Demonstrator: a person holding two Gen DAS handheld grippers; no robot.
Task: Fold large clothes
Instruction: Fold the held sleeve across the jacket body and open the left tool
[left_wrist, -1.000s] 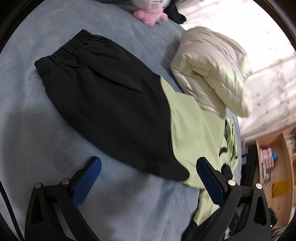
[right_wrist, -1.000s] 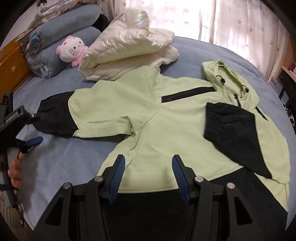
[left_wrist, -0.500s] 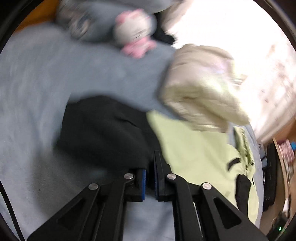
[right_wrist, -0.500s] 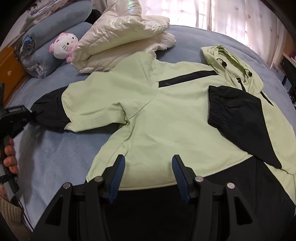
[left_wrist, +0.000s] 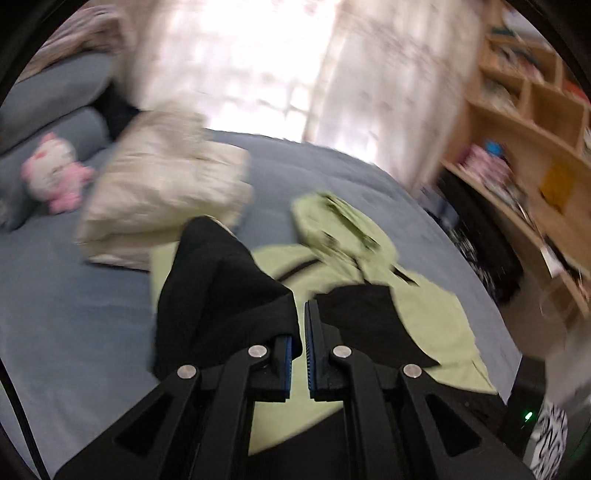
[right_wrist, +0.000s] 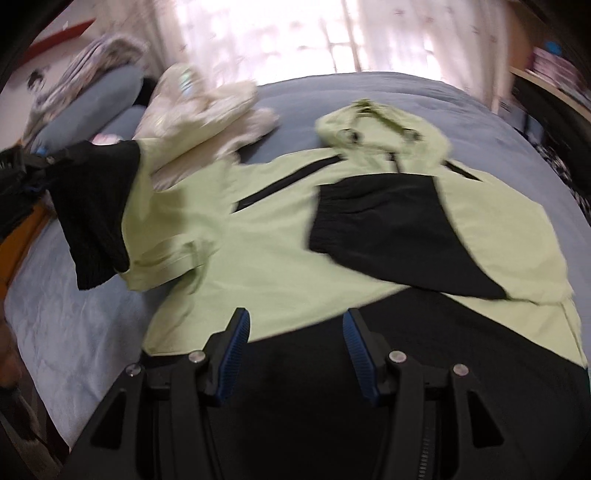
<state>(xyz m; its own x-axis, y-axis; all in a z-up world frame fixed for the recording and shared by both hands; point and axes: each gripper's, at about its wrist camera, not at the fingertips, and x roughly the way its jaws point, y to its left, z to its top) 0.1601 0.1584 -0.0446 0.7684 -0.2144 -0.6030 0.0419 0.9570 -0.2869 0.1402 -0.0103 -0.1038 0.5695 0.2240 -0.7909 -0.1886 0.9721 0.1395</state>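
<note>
**Left sleeve lifted for the fold**

While the left hand-held gripper (left_wrist: 300, 345) stays clamped on the black cuff (left_wrist: 225, 295), at the left of the right-wrist frame, the jacket (right_wrist: 273, 236) lies spread mid-frame on the bed (right_wrist: 74, 332). Best carry the sleeve (right_wrist: 155, 206) across the chest, flat, mirroring the folded sleeve at right. The right hand-held gripper (right_wrist: 293, 349) hovers apart, empty, over the hem.

Your left gripper (left_wrist: 300, 334): jaws closed tight, black sleeve cuff (left_wrist: 225, 295) pinched and draped over its left finger, pointing downward | your right gripper (right_wrist: 293, 354): jaws parted about halfway, nothing between them, pointing steeply down
</note>
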